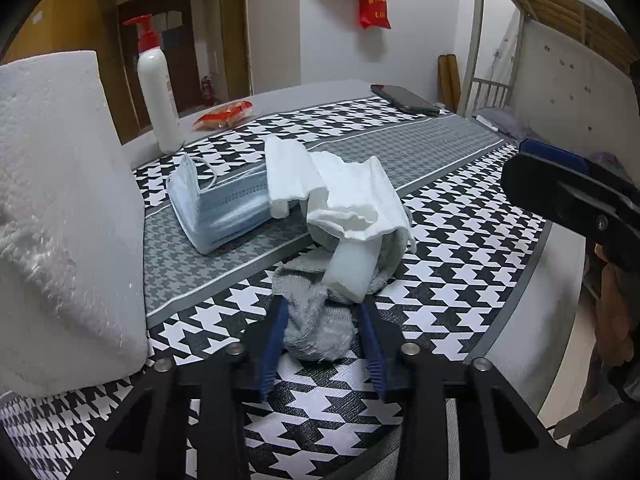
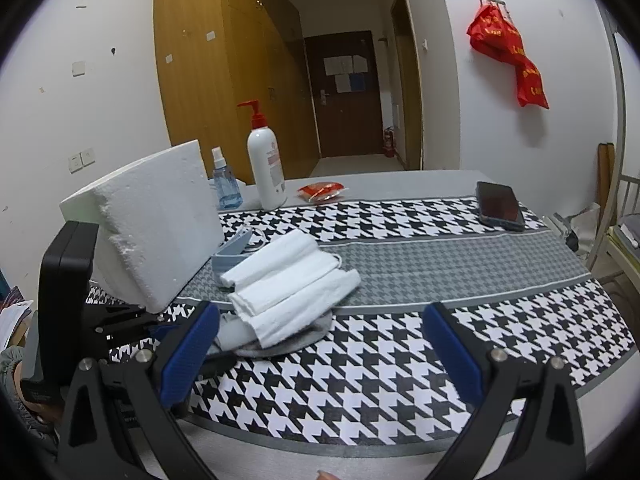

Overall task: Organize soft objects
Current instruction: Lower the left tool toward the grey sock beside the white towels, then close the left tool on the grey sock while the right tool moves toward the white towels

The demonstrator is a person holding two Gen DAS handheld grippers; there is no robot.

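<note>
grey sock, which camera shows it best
The left wrist view: the grey sock fills the near centre, bunched between the left hand-held gripper pads. In the right wrist view only its grey edge peeks from under the folded white towel.

Your left wrist camera sits low and close over the near edge of the table (image 1: 460, 152), tilted steeply down along its fingers toward the grey sock (image 1: 320, 332) and the white towel (image 1: 348, 200), facing the far edge and the wall. Your right wrist camera looks from further back at a shallower tilt, toward the far edge and the hallway door (image 2: 344, 92). Both views share the towel (image 2: 288, 280), foam block (image 2: 156, 224), pump bottle (image 2: 266, 168), phone (image 2: 500, 204) and red bag (image 2: 508, 52) on the wall.
</note>
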